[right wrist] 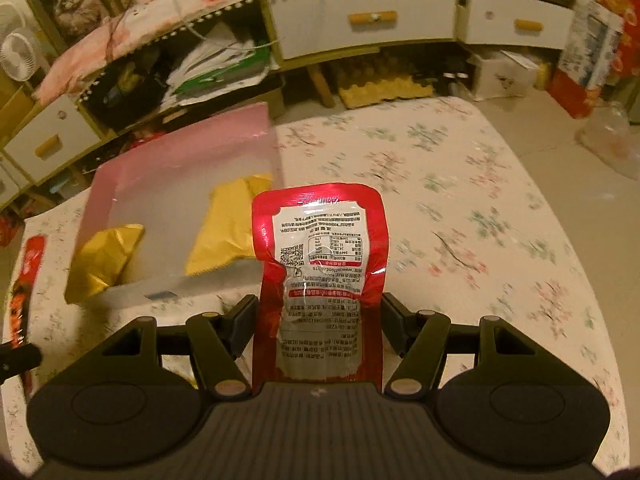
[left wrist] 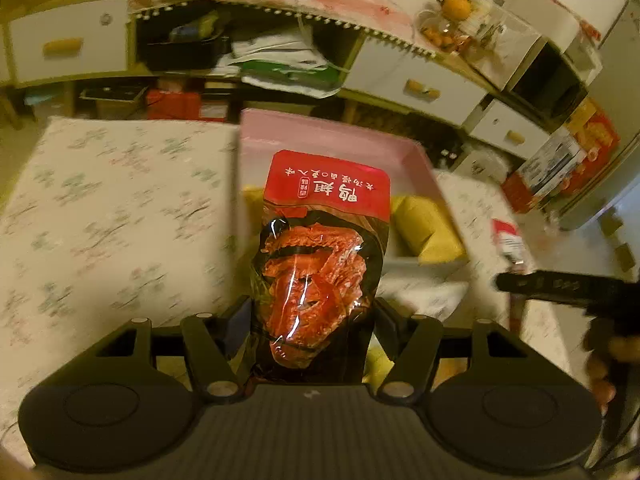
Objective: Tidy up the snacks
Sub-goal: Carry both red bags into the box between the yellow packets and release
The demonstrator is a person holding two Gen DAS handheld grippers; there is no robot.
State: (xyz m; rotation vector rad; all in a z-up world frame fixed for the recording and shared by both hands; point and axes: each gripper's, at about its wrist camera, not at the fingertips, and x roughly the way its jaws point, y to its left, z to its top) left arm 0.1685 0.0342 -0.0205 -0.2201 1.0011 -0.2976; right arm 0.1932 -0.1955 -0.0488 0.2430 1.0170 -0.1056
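My left gripper [left wrist: 314, 320] is shut on a red snack pouch [left wrist: 326, 208] whose clear window shows reddish meat. It holds the pouch upright above the near side of a pink box [left wrist: 340, 128]. Yellow packets [left wrist: 424, 228] lie inside the box. My right gripper [right wrist: 319, 320] is shut on a second red pouch [right wrist: 320, 232], which shows its white printed back. This pouch hangs just right of the pink box [right wrist: 180, 148], in front of the yellow packets [right wrist: 228, 224]. Each wrist view catches the other gripper and its pouch at the frame edge.
The floral-cloth table [right wrist: 460, 200] stretches bare to the right of the box and also to its left [left wrist: 100, 220]. Behind the table stands a low cabinet with white drawers [right wrist: 368, 20] and cluttered shelves. A fruit bowl [left wrist: 452, 16] sits on top of it.
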